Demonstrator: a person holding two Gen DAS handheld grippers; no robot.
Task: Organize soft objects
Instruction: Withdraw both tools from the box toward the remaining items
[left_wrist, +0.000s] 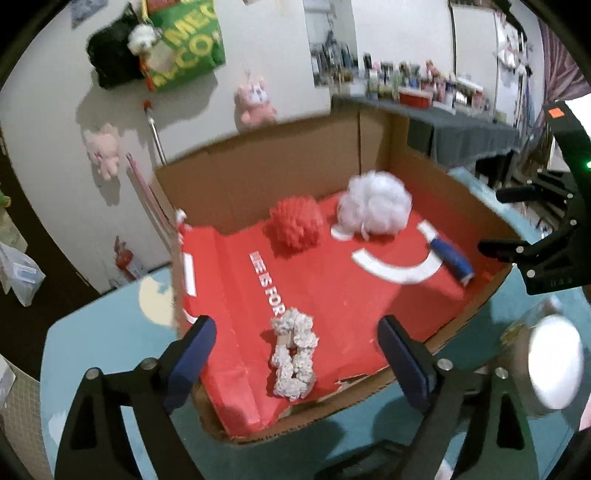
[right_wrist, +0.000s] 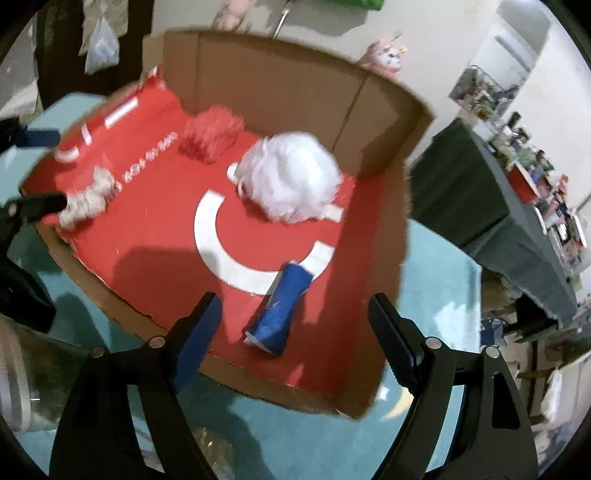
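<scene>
**Both grippers wide open over the box, four soft items inside**

Left gripper (left_wrist: 297, 349): jaws spread wide, nothing between the pads, hanging above the near edge of the cardboard box (left_wrist: 258, 162). Grey-white scrunchie (left_wrist: 294, 356) lies loose on the red liner (left_wrist: 332, 288) between the two fingers in view, not touched by either.

Right gripper (right_wrist: 295, 325): jaws also wide apart, nothing pinched. Blue roll (right_wrist: 280, 306) lies on the liner between the fingers in view, free of both pads, one end over the white curved print.

In the left wrist view the right gripper (left_wrist: 517, 221) shows at the right edge, above the box's right wall, with the blue roll (left_wrist: 452, 258) just beside that wall. In the right wrist view the left gripper (right_wrist: 40, 173) shows at the left edge, blurred, near the scrunchie (right_wrist: 86, 201).

Farther in: red pom (left_wrist: 295, 229) toward the back wall, white mesh puff (left_wrist: 375, 203) just beside it to the right, close but whether touching I cannot tell. Same pair in the right wrist view: red pom (right_wrist: 212, 134), white puff (right_wrist: 291, 181).

Box sits on a teal table (left_wrist: 110, 339). Clear jar with pale lid (left_wrist: 554, 362) on the table by the box's near right corner. Behind: white wall with pink plush toys (left_wrist: 255, 99) and a green bag (left_wrist: 184, 40); dark-covered table (left_wrist: 461, 125) crowded with small items.
</scene>
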